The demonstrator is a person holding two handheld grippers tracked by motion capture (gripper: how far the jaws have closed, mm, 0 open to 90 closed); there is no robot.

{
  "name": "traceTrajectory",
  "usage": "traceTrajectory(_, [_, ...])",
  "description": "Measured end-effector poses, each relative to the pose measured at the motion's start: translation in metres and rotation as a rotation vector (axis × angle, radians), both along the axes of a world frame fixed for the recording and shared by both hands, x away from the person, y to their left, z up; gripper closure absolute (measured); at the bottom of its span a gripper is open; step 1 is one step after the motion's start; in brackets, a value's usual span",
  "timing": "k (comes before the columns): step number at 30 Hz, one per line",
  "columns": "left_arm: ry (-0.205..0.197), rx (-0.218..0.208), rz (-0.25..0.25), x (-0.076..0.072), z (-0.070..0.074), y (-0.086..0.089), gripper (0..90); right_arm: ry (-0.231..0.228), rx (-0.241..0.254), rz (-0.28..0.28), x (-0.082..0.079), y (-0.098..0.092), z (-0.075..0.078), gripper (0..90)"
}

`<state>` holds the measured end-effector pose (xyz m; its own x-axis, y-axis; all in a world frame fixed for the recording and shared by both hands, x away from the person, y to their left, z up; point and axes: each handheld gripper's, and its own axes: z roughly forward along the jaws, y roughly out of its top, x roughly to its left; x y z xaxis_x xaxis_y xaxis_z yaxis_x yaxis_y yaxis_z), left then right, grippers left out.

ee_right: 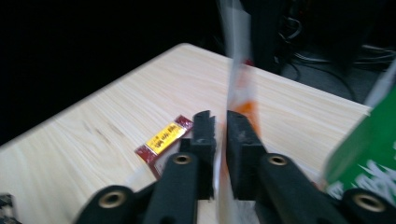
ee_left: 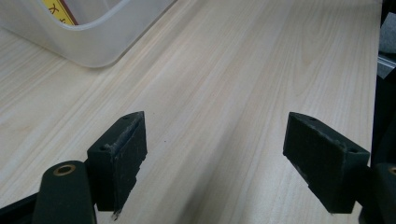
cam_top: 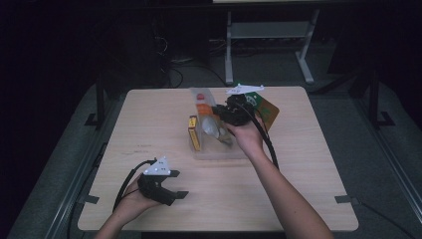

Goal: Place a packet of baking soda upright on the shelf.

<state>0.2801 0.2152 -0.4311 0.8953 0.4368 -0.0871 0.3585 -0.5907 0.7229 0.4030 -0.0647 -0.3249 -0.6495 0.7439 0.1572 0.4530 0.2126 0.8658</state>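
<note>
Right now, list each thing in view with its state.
Left gripper: open, empty, low over the table.
Right gripper: nearly shut on the orange and clear packet.
Clear bin: upright on the table.
Yellow and red box: on edge by the bin wall.

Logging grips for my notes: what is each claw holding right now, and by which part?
The right claw has a clear plastic packet by its thin lower edge between its jaws. The left claw is open, holding nothing.
</note>
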Motion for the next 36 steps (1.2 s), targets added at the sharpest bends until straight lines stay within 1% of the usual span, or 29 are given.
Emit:
traceTrajectory(1, [-0.001, 0.000, -0.002, 0.000, 0.000, 0.000, 21.1, -0.005, -0.013, 0.005, -0.001, -0.001, -0.001, 80.7])
traceTrajectory(2, [0.001, 0.000, -0.002, 0.000, 0.000, -0.001, 21.1, 0.001, -0.018, 0.012, -0.002, -0.003, -0.002, 79.8])
traceTrajectory(3, [0.002, 0.001, -0.003, 0.000, -0.001, -0.001, 21.1, 0.007, -0.035, 0.021, -0.003, -0.005, -0.003, 79.1])
traceTrajectory(6, [0.005, 0.009, -0.007, 0.000, -0.001, -0.003, 21.1, 0.010, -0.062, 0.025, -0.006, -0.009, -0.009, 78.9])
traceTrajectory(10, [0.008, 0.010, -0.010, -0.001, -0.002, -0.004, 21.1, 0.026, -0.066, 0.032, -0.008, -0.016, -0.017, 77.7])
traceTrajectory(13, [0.014, 0.013, -0.010, -0.001, -0.004, -0.005, 21.1, 0.055, -0.077, 0.048, -0.010, -0.018, -0.023, 77.1])
traceTrajectory(16, [0.017, 0.024, -0.014, -0.001, -0.004, -0.005, 21.1, 0.087, -0.117, 0.060, -0.012, -0.015, -0.032, 72.1])
traceTrajectory(18, [0.017, 0.019, -0.011, -0.001, -0.005, -0.006, 21.1, 0.112, -0.134, 0.053, -0.011, -0.013, -0.039, 68.4])
traceTrajectory(20, [0.021, 0.024, -0.012, -0.001, -0.004, -0.006, 21.1, 0.131, -0.136, 0.048, -0.009, -0.010, -0.045, 63.4])
traceTrajectory(23, [0.020, 0.025, -0.012, -0.001, -0.005, -0.006, 21.1, 0.143, -0.146, 0.037, -0.003, -0.006, -0.050, 62.4])
traceTrajectory(24, [0.021, 0.025, -0.011, -0.001, -0.005, -0.006, 21.1, 0.149, -0.148, 0.031, -0.001, -0.005, -0.052, 63.9])
traceTrajectory(26, [0.024, 0.022, -0.010, -0.001, -0.005, -0.006, 21.1, 0.158, -0.136, 0.042, 0.003, -0.004, -0.055, 66.8])
traceTrajectory(27, [0.024, 0.023, -0.011, -0.001, -0.005, -0.006, 21.1, 0.170, -0.130, 0.041, 0.004, -0.003, -0.055, 71.8])
traceTrajectory(28, [0.026, 0.024, -0.011, -0.001, -0.005, -0.007, 21.1, 0.171, -0.128, 0.040, 0.004, -0.002, -0.055, 76.0])
traceTrajectory(29, [0.026, 0.025, -0.012, -0.001, -0.006, -0.007, 21.1, 0.166, -0.142, 0.041, 0.003, -0.001, -0.056, 79.8])
traceTrajectory(30, [0.025, 0.026, -0.013, -0.001, -0.005, -0.007, 21.1, 0.169, -0.145, 0.037, 0.003, -0.001, -0.056, 84.8])
traceTrajectory(32, [0.024, 0.027, -0.013, -0.001, -0.005, -0.007, 21.1, 0.161, -0.144, 0.033, 0.001, 0.000, -0.058, 87.1])
traceTrajectory(34, [0.023, 0.028, -0.013, -0.001, -0.005, -0.007, 21.2, 0.148, -0.132, 0.022, 0.000, -0.002, -0.059, 89.0])
traceTrajectory(35, [0.022, 0.028, -0.013, -0.001, -0.005, -0.007, 21.1, 0.133, -0.119, 0.018, -0.001, -0.003, -0.060, 89.5])
traceTrajectory(36, [0.021, 0.030, -0.013, -0.001, -0.005, -0.006, 21.2, 0.136, -0.100, 0.014, -0.002, -0.003, -0.061, 89.9])
